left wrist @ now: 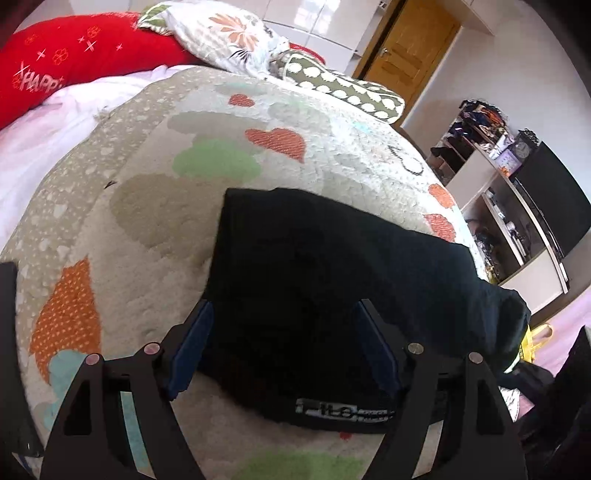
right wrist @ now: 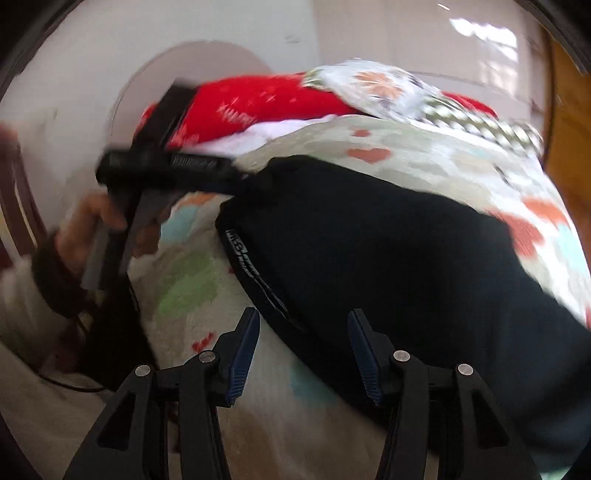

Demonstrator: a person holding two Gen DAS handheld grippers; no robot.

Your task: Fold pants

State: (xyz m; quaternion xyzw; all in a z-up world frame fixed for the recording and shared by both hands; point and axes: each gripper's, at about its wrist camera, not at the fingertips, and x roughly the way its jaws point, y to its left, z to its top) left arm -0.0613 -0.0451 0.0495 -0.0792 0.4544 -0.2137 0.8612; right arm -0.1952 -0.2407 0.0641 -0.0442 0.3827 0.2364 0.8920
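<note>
The black pants [left wrist: 332, 280] lie on the bed, spread over a fleece blanket [left wrist: 155, 206] printed with orange hearts and green and grey clouds. In the left wrist view they form a broad dark slab with a straight far edge, the waistband with its white lettered label [left wrist: 343, 410] at the near edge, and the right end drooping over the side of the bed. In the right wrist view the waistband [right wrist: 255, 273] runs down the left edge of the pants [right wrist: 388, 258].

The left gripper [left wrist: 284, 350] has its jaws released and spread wide, straddling the near part of the pants; whether the pads touch the cloth cannot be told. The right gripper [right wrist: 303, 350] also has its jaws apart, empty, poised over the waistband edge. The right view is motion-blurred and shows the left gripper [right wrist: 236, 181] at the far left corner of the pants, held by the person's hand [right wrist: 96, 225].

Beyond lie a red pillow [left wrist: 74, 55], a floral pillow [left wrist: 221, 33] and a wooden door [left wrist: 406, 40].
</note>
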